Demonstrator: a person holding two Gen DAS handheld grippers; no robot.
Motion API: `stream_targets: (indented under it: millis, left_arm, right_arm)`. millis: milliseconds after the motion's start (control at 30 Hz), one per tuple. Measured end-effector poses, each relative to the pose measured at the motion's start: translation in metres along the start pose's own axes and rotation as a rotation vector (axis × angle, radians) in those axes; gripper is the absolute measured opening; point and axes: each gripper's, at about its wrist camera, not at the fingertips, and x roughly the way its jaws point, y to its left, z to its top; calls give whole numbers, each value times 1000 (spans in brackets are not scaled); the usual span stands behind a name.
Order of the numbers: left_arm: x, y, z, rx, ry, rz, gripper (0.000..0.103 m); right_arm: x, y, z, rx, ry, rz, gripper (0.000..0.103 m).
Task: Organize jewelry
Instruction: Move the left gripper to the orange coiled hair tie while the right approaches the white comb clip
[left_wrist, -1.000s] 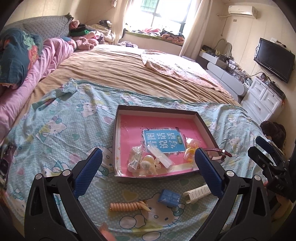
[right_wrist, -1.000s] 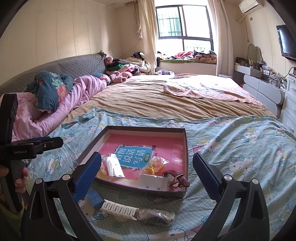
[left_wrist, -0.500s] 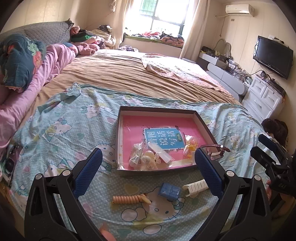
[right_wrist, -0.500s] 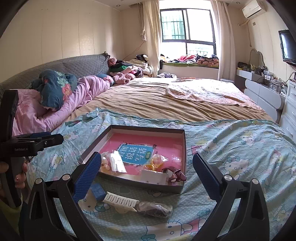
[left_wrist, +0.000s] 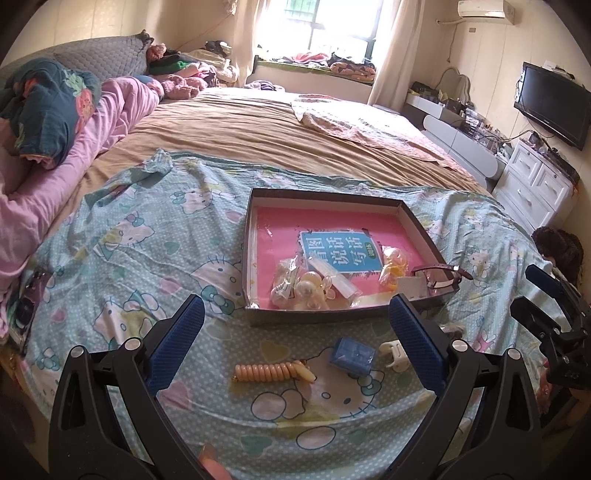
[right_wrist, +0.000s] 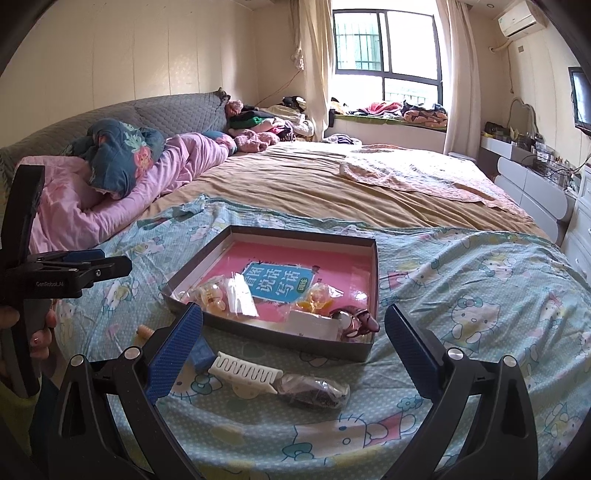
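I hold both tools over the bed's foot, each with its jaws spread wide and nothing between them. The left tool (left_wrist: 295, 341) hangs above the coiled peach hair tie (left_wrist: 274, 373) and the small blue box (left_wrist: 352, 355), both loose on the cartoon-print sheet (left_wrist: 122, 254) just in front of the shallow box (left_wrist: 325, 202). The right tool (right_wrist: 293, 341) faces the white comb clip (right_wrist: 244, 372) and a dark bagged piece (right_wrist: 314, 391) touching it. My worry: the sheet is soft and wrinkled, so a closing finger may snag cloth or nudge a piece away. The bag looks slippery, and the watch strap (left_wrist: 441, 272) draped over the box's rim could be knocked off.
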Motion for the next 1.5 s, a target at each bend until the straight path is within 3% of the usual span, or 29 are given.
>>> stream_targets:
  millis: [533, 1100, 1500]
  left_arm:
    - [11, 9, -25, -5, 71, 50, 93]
    - [18, 29, -58, -20, 154, 138, 93]
    - [36, 25, -67, 5, 197, 133, 93]
  right_arm:
    - [6, 6, -25, -22, 76, 37, 98]
    - [32, 34, -60, -37, 202, 136, 98]
    - [56, 43, -65, -24, 245, 154, 98]
